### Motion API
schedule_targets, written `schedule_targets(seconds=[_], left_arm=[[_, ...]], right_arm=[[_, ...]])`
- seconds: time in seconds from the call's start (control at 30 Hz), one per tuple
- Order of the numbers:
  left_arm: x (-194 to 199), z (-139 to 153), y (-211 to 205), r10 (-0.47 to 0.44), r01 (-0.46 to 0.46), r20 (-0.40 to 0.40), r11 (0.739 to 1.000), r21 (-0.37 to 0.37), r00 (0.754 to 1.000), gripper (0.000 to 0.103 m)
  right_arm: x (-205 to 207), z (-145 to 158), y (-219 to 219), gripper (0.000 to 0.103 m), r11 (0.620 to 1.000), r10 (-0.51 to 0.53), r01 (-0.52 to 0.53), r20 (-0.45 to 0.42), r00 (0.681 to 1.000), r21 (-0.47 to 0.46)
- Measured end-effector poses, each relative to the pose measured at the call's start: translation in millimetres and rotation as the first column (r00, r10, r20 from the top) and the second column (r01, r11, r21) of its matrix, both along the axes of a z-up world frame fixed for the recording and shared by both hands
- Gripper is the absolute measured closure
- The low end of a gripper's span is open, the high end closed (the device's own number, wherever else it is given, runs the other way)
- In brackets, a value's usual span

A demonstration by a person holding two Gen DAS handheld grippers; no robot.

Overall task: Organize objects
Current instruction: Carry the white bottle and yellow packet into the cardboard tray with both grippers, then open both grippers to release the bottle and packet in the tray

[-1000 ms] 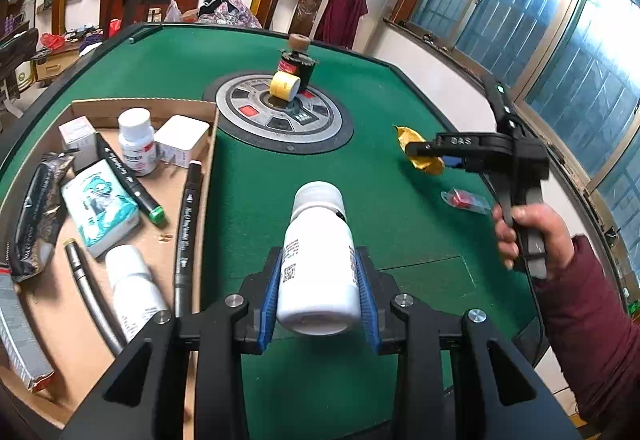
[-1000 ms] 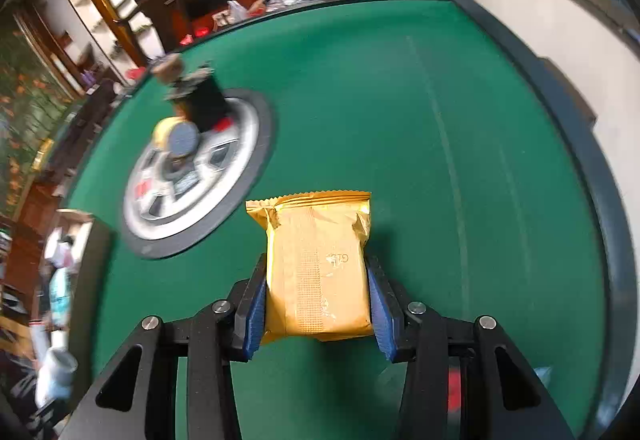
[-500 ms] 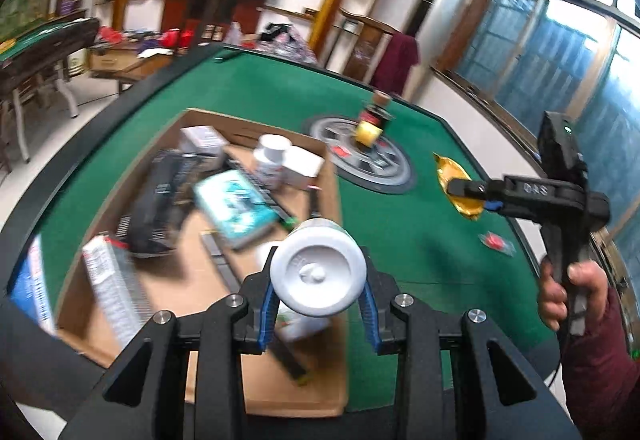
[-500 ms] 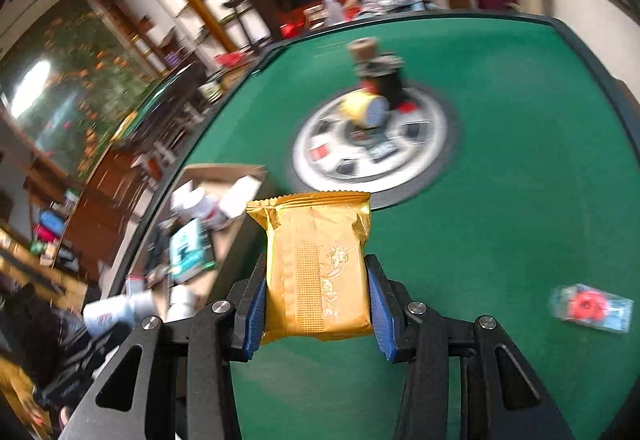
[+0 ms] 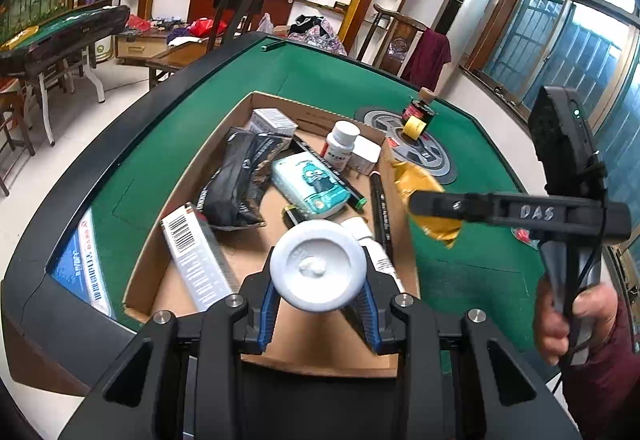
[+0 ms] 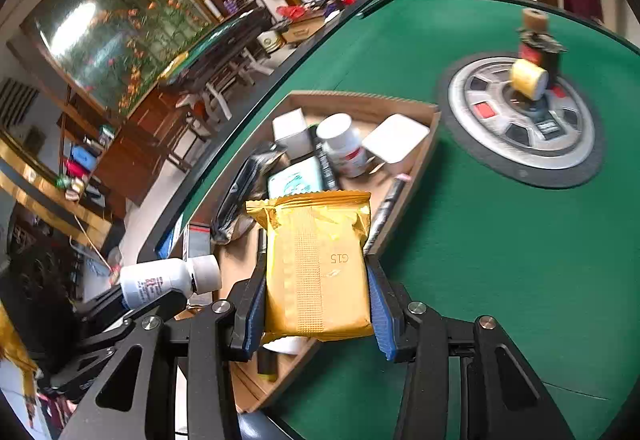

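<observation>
- The left gripper (image 5: 318, 314), at the lower centre of its own view, is clamped on a white bottle (image 5: 318, 271) whose round cap faces the camera; the blue pads press its sides.
- That bottle hangs over the near part of a cardboard box (image 5: 158, 240), which sits on the green surface (image 5: 332, 80).
- The box holds a black pouch (image 5: 240, 180), a teal tissue pack (image 5: 310, 186), a small white bottle with a red label (image 5: 340, 146), white cartons, markers and a barcoded box (image 5: 196, 252).
- The right gripper (image 6: 316, 314), at the lower centre of its view, grips a gold foil packet (image 6: 316, 268) between blue pads; the packet stands upright over the box's right edge.
- In the left wrist view a hand (image 5: 572, 316) at the right edge holds this gripper by its handle, with the packet at the box's right wall.
- A grey round disc (image 6: 520, 120) at the upper right of the right wrist view carries a yellow roll (image 6: 528, 80) and a dark bottle (image 6: 538, 48).
</observation>
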State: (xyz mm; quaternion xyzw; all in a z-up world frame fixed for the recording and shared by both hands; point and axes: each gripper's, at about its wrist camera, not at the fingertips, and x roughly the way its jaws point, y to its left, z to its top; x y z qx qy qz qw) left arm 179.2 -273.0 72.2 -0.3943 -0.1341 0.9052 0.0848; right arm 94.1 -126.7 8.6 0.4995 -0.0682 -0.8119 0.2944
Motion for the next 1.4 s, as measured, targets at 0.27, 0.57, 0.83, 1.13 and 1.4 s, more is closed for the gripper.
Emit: schedule_targets(seconds=[0.27, 0.57, 0.83, 1.13, 1.4], left_arm=[[-17, -23, -1, 0.035, -0.031, 0.073, 0.998, -0.058, 0.997, 0.069], [-32, -24, 7, 0.049, -0.042, 0.056, 0.992, -0.118, 0.997, 0.069], [-32, -13, 2, 0.086, -0.084, 0.002, 0.982, -0.168, 0.996, 0.055], [-9, 16, -19, 0.171, -0.184, -0.107, 0.974, -0.13, 0.98, 0.02], [-2, 24, -23, 0.226, -0.248, -0.133, 0.952, -0.182, 0.965, 0.016]], right_arm=[[-10, -21, -27, 0.054, 0.997, -0.01, 0.01, -0.003, 1.0, 0.073], [-16, -23, -39, 0.053, 0.991, -0.013, 0.019, -0.049, 0.999, 0.131], [-26, -30, -49, 0.051, 0.988, -0.026, 0.034, -0.06, 0.998, 0.153], [-24, -32, -66, 0.05, 0.979, -0.008, 0.03, -0.106, 0.994, 0.202], [-7, -30, -71, 0.028, 0.967, 0.018, 0.015, -0.127, 0.992, 0.255]])
